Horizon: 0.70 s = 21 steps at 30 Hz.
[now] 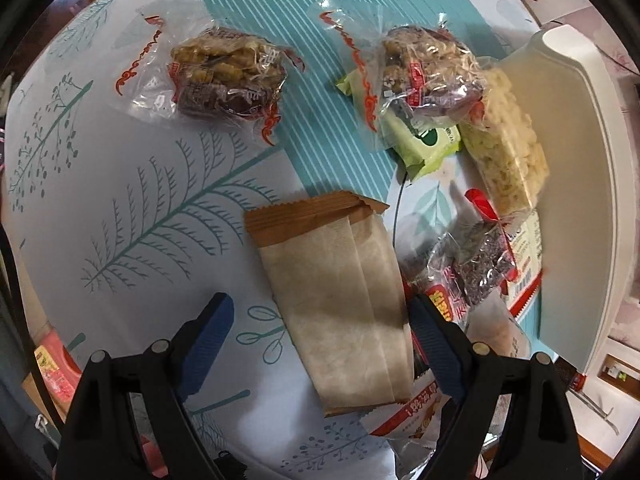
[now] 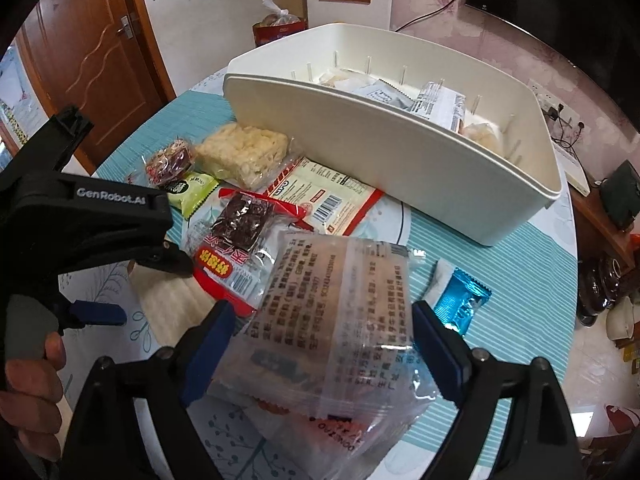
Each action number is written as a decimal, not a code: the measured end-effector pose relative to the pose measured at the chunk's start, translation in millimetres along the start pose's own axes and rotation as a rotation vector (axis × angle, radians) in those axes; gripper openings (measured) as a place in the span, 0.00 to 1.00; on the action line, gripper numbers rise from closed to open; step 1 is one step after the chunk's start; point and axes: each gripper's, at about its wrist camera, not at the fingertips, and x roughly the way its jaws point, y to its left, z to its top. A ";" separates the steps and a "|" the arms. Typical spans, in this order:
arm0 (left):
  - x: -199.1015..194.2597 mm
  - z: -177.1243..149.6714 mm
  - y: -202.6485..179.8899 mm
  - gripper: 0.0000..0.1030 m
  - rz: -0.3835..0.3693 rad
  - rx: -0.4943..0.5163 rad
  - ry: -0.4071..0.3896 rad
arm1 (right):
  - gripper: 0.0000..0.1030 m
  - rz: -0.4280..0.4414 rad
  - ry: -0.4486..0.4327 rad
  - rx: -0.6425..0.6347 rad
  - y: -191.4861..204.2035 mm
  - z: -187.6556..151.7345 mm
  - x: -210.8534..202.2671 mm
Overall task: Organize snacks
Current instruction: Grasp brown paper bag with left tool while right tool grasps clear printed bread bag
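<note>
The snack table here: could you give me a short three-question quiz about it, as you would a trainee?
1. True or false: the white bin already holds some packets.
2. What lies between the fingers of the left hand-held gripper: A) brown paper packet, B) blue candy, C) green packet?
3. What lies between the right hand-held gripper fingers?

Key: 1 true; 2 A; 3 a clear printed packet.

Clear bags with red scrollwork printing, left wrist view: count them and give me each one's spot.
2. One bag lies alone on the tablecloth, upper left. The other sits atop the green packet beside the white bin. More may be hidden.
</note>
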 end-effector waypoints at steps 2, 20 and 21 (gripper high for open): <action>0.7 -0.5 -3.1 0.86 0.009 -0.017 -0.005 | 0.87 0.007 -0.004 -0.006 -0.3 -0.1 0.5; -22.0 16.4 -1.3 0.59 0.020 -0.032 0.012 | 0.84 0.075 -0.011 -0.056 -10.6 -2.4 -1.0; -21.9 16.8 -1.7 0.58 0.023 -0.026 0.011 | 0.84 0.078 -0.008 -0.059 -10.5 -2.1 -1.3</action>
